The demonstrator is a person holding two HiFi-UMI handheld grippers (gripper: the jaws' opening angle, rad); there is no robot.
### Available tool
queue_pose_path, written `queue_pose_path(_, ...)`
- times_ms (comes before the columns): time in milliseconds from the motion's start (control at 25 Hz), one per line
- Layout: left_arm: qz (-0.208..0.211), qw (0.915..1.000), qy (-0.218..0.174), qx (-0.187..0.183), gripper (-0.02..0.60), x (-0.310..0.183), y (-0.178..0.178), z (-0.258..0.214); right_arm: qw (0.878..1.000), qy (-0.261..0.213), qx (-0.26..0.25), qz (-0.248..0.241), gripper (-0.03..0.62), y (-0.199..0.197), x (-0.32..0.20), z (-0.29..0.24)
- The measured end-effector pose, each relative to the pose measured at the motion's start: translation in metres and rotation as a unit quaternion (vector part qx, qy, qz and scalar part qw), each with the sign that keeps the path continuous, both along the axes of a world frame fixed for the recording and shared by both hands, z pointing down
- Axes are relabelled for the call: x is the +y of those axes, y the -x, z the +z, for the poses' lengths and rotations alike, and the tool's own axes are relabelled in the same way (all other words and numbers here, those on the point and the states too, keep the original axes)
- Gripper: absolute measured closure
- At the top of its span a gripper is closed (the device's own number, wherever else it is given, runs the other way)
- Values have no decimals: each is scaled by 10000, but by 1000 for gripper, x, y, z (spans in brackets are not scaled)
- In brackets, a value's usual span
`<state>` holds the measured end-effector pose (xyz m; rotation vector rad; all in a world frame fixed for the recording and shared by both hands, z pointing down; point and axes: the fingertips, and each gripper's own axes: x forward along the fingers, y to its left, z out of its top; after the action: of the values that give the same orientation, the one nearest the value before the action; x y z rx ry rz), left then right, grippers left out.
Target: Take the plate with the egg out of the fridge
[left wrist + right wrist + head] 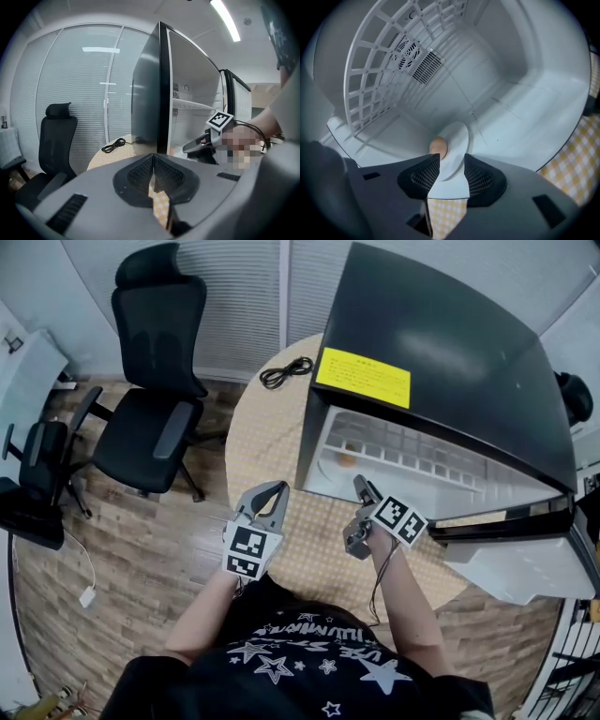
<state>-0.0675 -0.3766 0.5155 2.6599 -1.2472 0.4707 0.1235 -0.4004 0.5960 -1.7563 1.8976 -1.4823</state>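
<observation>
- The room is an office with a wooden floor and pale blinds. A round table (267, 451) with a yellow checked cloth carries a small black fridge (441, 343), and its door (525, 563) is swung open to the person's right.
- The step in hand, as I judge it, is the reach. The right tongs (452, 161) stand at the mouth of the fridge and must go in to the plate (458, 136).
- To do this well, the tongs should go straight and low, so that only the near rim of the plate comes between the pads.
- The grip is better on the side away from the egg (438, 146), which lies loose on the plate and may roll. The plate should stay level when it is drawn out over the fridge's lip.
- The left tongs (274, 491) hang over the table in front of the fridge, apart from it. Their jaws are together and nothing is in them, so they are free to support the plate later.
- The right tongs have their jaws apart and press on nothing. The gap is in line with the plate, but I cannot tell whether the rim already reaches between the pads.
- The plate with the egg rests on the white floor inside the fridge, a little way in from the opening.
- Behind it are the white grid shelf (379, 61) and the back wall.
</observation>
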Motion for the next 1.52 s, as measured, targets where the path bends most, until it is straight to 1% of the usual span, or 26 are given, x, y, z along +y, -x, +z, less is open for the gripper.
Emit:
queue_pose_path(240,-85,10000,9,38,572,-3,4,1,9960,-58,-812,381,444,-7,-5,-1)
queue_pose_path(440,-154,9998,71,54,572,-3,6,6,9854,-48,-1528,743,444,-10,-4,0)
queue_pose_path(520,-178,9998,78,51,572,-3,7,7,9828,-57,-1698,730,444,-8,-4,0)
queue_pose_path(600,-198,9998,81,45,572,-3,7,8,9805,-52,-1865,617,444,-2,-4,0)
queue_pose_path(720,-237,9996,150,21,572,-3,8,12,9787,-50,-1980,536,444,8,-6,1)
queue_pose_path(920,-323,9994,135,10,572,-3,10,10,9704,-107,-2271,819,445,7,-13,1)
queue_pose_path(1120,-371,9992,118,71,572,-2,8,7,9654,-68,-2433,940,447,4,-16,1)
queue_pose_path(1240,-381,9992,98,87,572,-3,6,6,9599,-52,-2601,1046,447,4,-16,2)
queue_pose_path(1400,-391,9992,85,73,572,-2,5,6,9587,-172,-2643,1035,447,3,-14,-1)
queue_pose_path(1520,-421,9990,96,68,572,-2,7,7,9552,-191,-2757,1061,447,2,-14,-1)
